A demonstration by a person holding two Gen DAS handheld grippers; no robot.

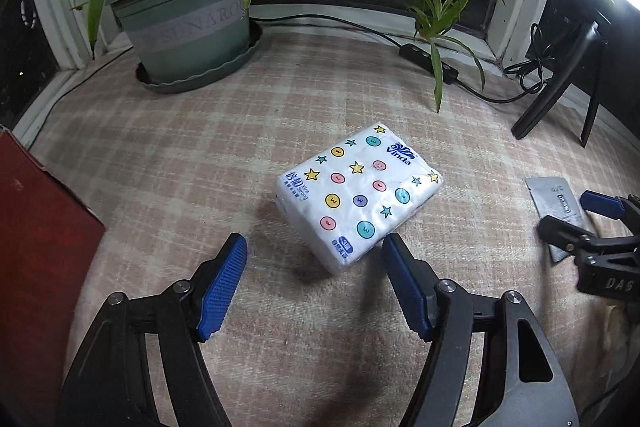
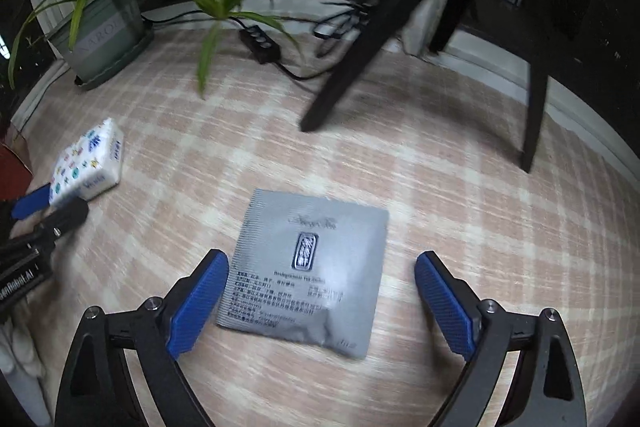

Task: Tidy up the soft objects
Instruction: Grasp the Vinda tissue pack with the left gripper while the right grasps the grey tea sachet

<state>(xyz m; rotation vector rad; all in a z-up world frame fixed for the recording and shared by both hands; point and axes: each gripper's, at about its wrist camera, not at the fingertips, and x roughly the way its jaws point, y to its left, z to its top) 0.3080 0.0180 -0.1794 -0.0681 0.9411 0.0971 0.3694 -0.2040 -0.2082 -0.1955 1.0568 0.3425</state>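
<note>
A white Vinda tissue pack [image 1: 358, 193] with coloured dots and stars lies on the checked cloth; it also shows in the right wrist view [image 2: 90, 159]. My left gripper [image 1: 314, 247] is open, its blue pads just short of the pack's near corner. A flat grey foil sachet [image 2: 308, 273] lies on the cloth; it also shows in the left wrist view [image 1: 554, 205]. My right gripper [image 2: 322, 261] is open, with its pads on either side of the sachet's near half, empty. The right wrist view is blurred.
A green plant pot [image 1: 188, 27] stands at the back left, leaves hanging over the cloth. A black power strip [image 1: 428, 61] and cables lie at the back. A black stand's legs [image 2: 360, 51] rest on the right. A dark red box [image 1: 40, 235] sits at the left edge.
</note>
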